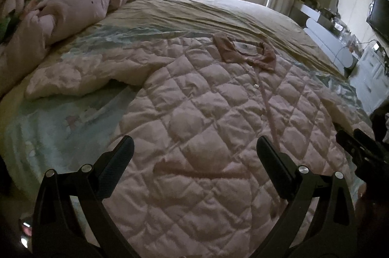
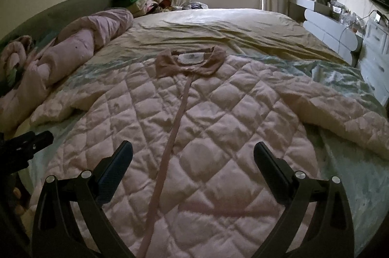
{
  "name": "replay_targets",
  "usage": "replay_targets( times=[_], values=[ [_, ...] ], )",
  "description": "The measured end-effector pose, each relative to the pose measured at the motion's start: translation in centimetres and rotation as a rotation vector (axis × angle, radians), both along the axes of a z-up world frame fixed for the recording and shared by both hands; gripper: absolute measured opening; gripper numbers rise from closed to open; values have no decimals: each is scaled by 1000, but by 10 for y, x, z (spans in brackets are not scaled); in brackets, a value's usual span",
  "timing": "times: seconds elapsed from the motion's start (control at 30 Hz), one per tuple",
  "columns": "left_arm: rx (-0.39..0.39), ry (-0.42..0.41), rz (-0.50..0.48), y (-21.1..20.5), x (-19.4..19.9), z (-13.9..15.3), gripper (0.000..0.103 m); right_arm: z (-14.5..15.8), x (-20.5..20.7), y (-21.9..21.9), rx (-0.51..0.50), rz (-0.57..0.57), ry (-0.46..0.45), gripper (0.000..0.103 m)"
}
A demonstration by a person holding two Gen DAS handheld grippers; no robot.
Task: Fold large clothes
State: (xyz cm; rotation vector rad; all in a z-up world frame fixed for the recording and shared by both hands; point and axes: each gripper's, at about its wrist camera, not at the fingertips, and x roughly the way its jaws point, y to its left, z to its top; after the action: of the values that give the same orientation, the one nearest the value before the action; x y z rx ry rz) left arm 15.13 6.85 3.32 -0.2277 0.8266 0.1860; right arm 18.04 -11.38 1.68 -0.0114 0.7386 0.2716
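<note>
Jacket [image 2: 194, 112]: quilted, pale pink, lying flat and front-up on the bed [image 2: 218, 24], hem near, collar [image 2: 189, 60] far. Both sleeves are spreading out, the left sleeve [image 2: 63, 107] bunching a little, the right sleeve [image 2: 340, 116] trailing toward the right edge of the bed.

Left gripper [image 1: 194, 151]: hovering over the near left part of the jacket, fingers spread wide, holding nothing.

Right gripper [image 2: 193, 153]: hovering over the near hem beside the placket [image 2: 175, 126], fingers likewise gaping, holding nothing.

Materials: padded diamond stitching, puffy and springy-looking; a darker brown collar with a white label; a smooth pink placket strip running down the centre; a wrinkled sheet beneath.

Risks, as judged: the thick padding is likely resisting a crease, so a fold may be springing back open. A pinch may be catching only the top layer, or taking the sheet with it. The right sleeve may be slipping off the edge. The duvet [image 2: 80, 43] rolled at far left is crowding the left sleeve.
</note>
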Motion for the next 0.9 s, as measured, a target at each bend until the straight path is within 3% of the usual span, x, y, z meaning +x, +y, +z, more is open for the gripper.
replay_targets(
  times=[0.43, 0.9],
  values=[
    [32, 31, -77, -21, 67, 1, 94, 4, 58, -36, 47, -85, 39, 99],
    [68, 103, -198, -63, 141, -28, 94, -15, 109, -145, 33, -356, 72, 99]
  ],
)
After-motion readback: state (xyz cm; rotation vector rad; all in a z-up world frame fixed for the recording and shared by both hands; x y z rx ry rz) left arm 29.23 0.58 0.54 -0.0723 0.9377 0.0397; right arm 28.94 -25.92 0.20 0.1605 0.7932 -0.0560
